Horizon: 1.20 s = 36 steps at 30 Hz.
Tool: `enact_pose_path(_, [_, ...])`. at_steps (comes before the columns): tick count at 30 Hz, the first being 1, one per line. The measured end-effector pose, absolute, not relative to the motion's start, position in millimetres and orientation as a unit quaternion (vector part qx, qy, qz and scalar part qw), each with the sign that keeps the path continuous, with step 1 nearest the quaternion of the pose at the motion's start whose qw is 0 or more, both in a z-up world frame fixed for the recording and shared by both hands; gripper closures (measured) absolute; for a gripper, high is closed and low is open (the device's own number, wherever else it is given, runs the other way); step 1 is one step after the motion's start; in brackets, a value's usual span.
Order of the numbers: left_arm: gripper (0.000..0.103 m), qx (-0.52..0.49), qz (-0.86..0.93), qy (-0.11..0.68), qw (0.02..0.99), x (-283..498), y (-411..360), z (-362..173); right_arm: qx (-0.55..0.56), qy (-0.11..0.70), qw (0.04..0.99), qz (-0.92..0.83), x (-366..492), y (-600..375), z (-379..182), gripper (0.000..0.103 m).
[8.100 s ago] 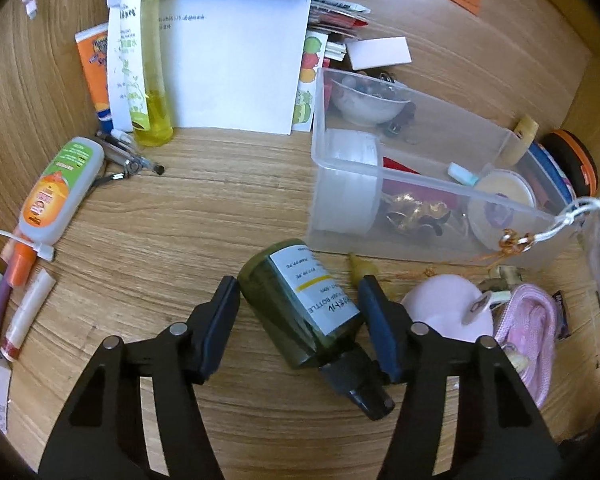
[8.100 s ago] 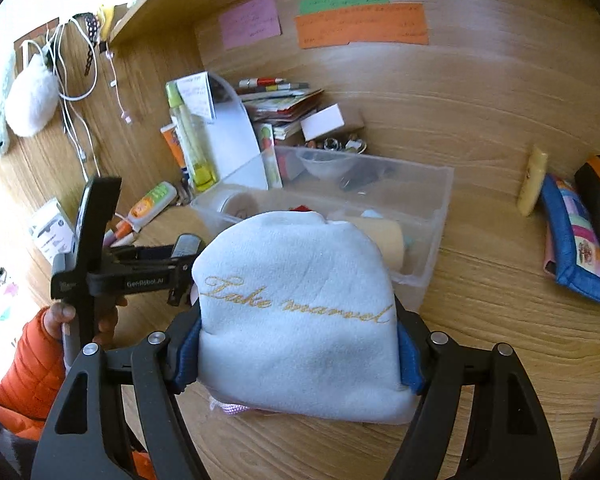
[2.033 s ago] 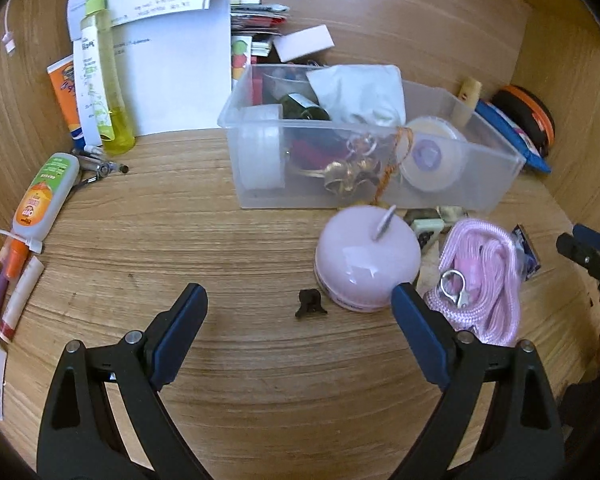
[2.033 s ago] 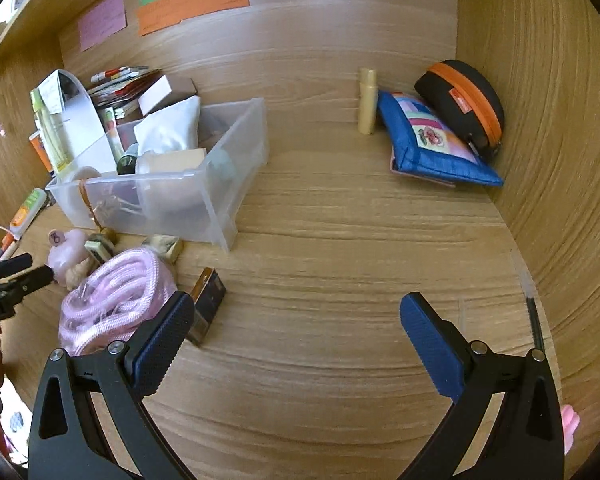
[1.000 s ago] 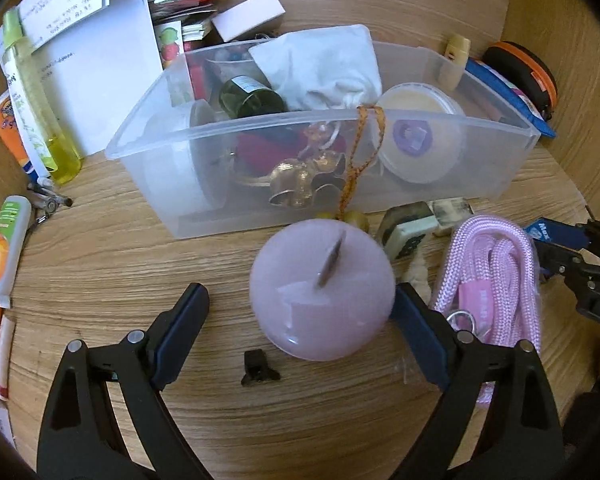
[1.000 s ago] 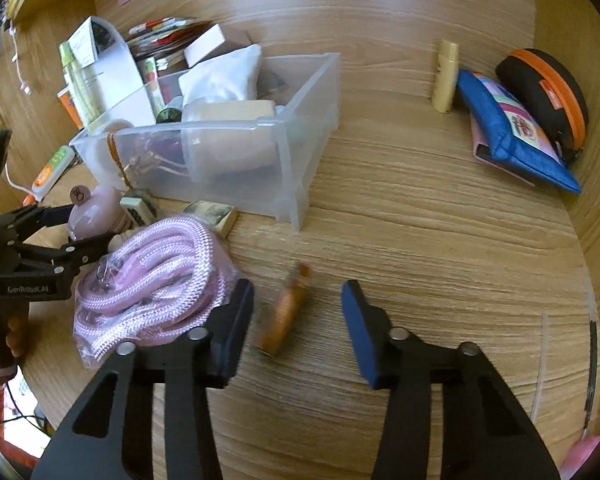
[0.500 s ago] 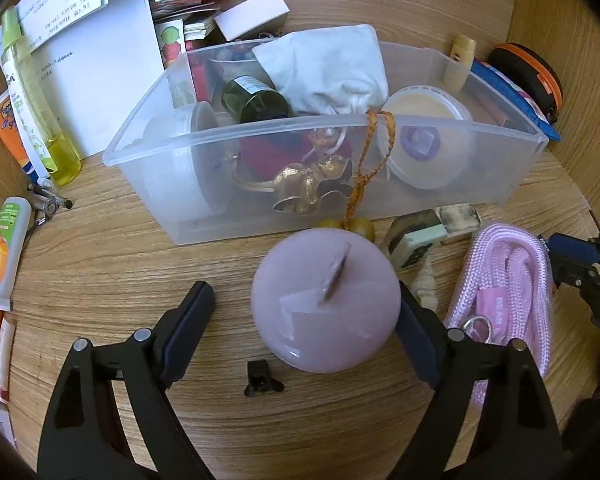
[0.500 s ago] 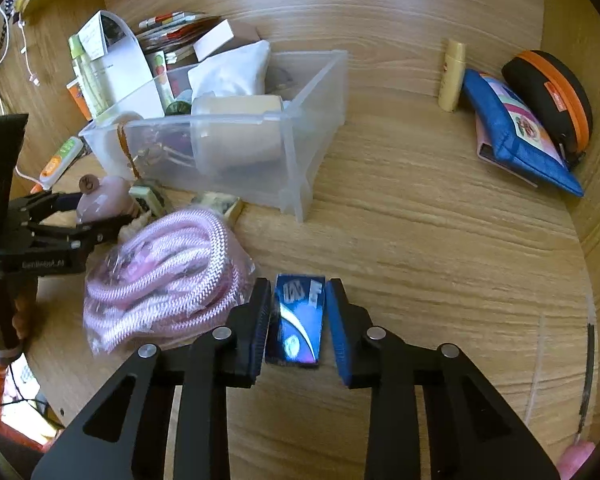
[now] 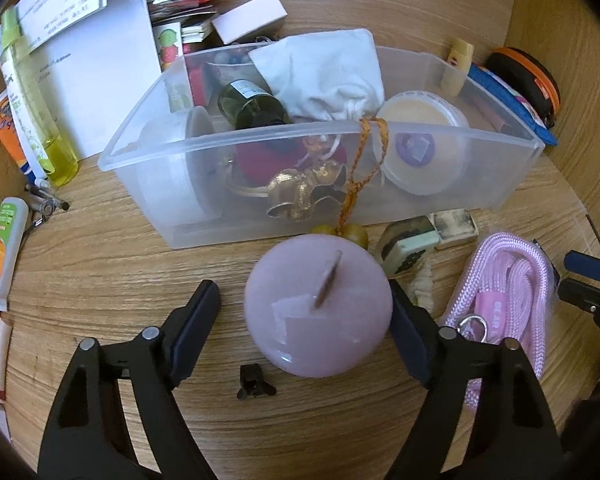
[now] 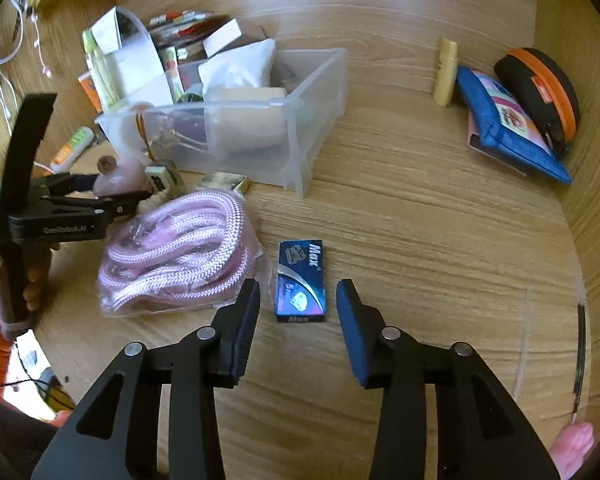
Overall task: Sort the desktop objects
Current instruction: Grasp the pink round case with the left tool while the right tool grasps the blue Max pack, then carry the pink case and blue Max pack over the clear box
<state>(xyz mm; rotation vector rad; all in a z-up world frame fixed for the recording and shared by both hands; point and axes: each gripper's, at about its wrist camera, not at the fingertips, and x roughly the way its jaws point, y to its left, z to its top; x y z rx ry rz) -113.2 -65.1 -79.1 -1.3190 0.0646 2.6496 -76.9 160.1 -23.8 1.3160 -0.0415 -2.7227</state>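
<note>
Two grippers over a wooden desk (image 10: 440, 216), notes running left to right. Far left in the left wrist view: orange-and-green tube (image 9: 2, 246) lying flat, yellow-green bottle (image 9: 36, 108) upright against white papers (image 9: 100, 72). Clear plastic bin (image 9: 256, 220) at centre, holding a dark green bottle (image 9: 252, 106), white cloth pouch (image 9: 328, 74), brass bells (image 9: 304, 192) and a round tub (image 9: 420, 148); an orange cord (image 9: 360, 172) hangs over its front wall. Just in front of the bin sits a pink round object (image 9: 318, 308). Left gripper (image 9: 304, 320) straddles it: jaws have just been closing, right pad touching or nearly touching its side, left pad clear with a gap, so not yet clamped. Small black piece (image 9: 254, 382) on the desk below it. Right of that, two mahjong tiles (image 9: 424, 240), then a bagged pink rope (image 10: 180, 248). Just beside the rope's right edge, a blue Max box (image 10: 301, 280) lies flat between the pads of the right gripper (image 10: 298, 312), whose jaws have just been opening; pads apart from the box on both sides. Far right: blue pouch (image 10: 508, 124), black-and-orange case (image 10: 540, 92).
</note>
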Motion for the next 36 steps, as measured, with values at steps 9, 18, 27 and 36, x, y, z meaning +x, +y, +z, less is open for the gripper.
enact_pose_path(9, [0.04,-0.44,0.893,0.02,0.09,-115,-64,-79,0.448,0.019,0.05,-0.893,-79,155,-34,0.066])
enact_pose_path(18, [0.04,-0.437,0.895,-0.006,0.085,-117,-76,-78,0.433,0.041,0.053,-0.899,-96,149,-35,0.067])
enact_pose_path(27, [0.04,-0.415,0.906,-0.029,0.075,-111,-87,-72,0.426,0.023,0.036,-0.904,-88,162,-28,0.078])
enact_pose_path(36, [0.04,-0.388,0.918,-0.05,0.067,-96,-91,-60,0.374,0.01,0.026,-0.927,-91,168,11,0.078])
